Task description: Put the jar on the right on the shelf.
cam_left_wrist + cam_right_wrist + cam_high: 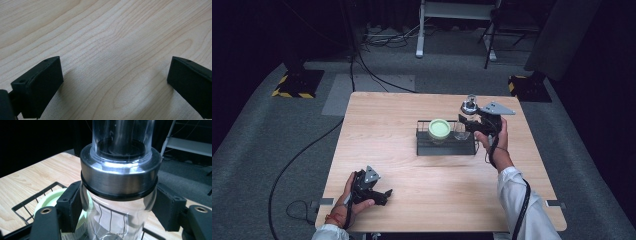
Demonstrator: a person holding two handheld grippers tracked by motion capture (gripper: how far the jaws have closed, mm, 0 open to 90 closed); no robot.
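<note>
A clear glass bottle [463, 120] with a metal collar [120, 178] and a clear cap stands upright in the right end of a black wire rack [447, 147]. My right gripper [472, 125] is shut on the bottle [115, 215] just below the collar, its black pads [71, 205] pressing both sides. A jar with a pale green lid [439, 128] sits in the rack's left part; its green lid [48, 198] lies behind the bottle in the right gripper view. My left gripper [384, 195] rests near the table's front left, open, with bare wood [112, 62] between its jaws.
The wooden table [412, 165] stands on grey carpet. Cables [302, 160] trail over the floor at the left. Stand bases with yellow-black tape [297, 85] sit beyond the far corners, and a white frame [452, 20] stands behind the table.
</note>
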